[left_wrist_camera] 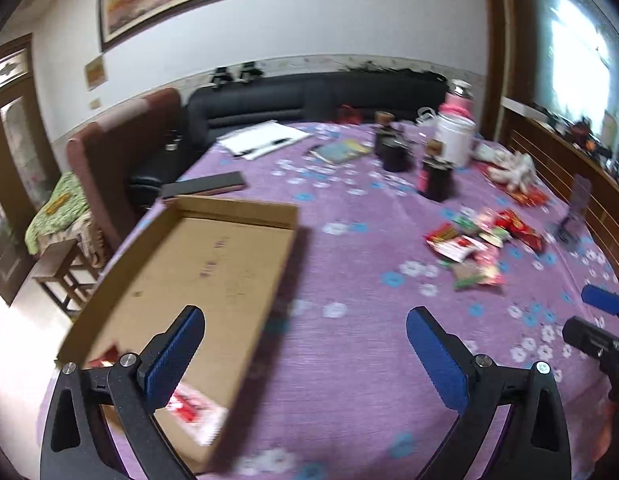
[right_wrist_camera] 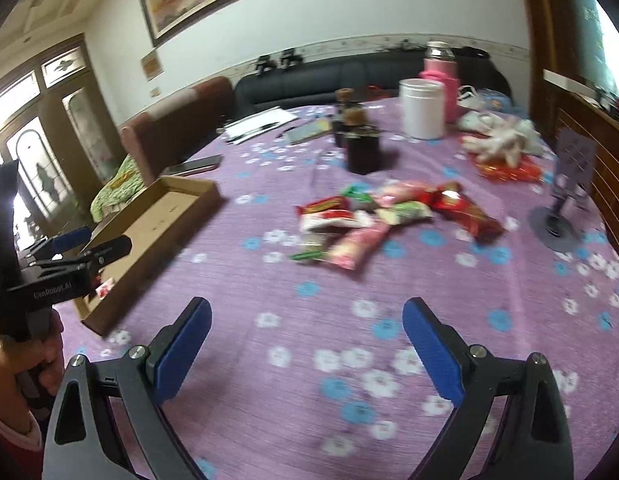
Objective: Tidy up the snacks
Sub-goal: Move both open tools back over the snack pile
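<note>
Jaws stood wide, empty, on our left gripper (left_wrist_camera: 305, 344) and right gripper (right_wrist_camera: 307, 336); snack packets (right_wrist_camera: 373, 216) lay ahead, cardboard tray (left_wrist_camera: 213, 264) left for sorting.

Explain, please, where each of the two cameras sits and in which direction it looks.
Left wrist: sits on the left gripper, jaws open, looks across the purple flowered tablecloth over the shallow brown cardboard box; the right gripper shows at the edge.
Right wrist: sits on the right gripper, jaws open, faces the pile of colourful snack packets; the person's left hand holds the left gripper.
Shared: box, snacks, tablecloth.
</note>
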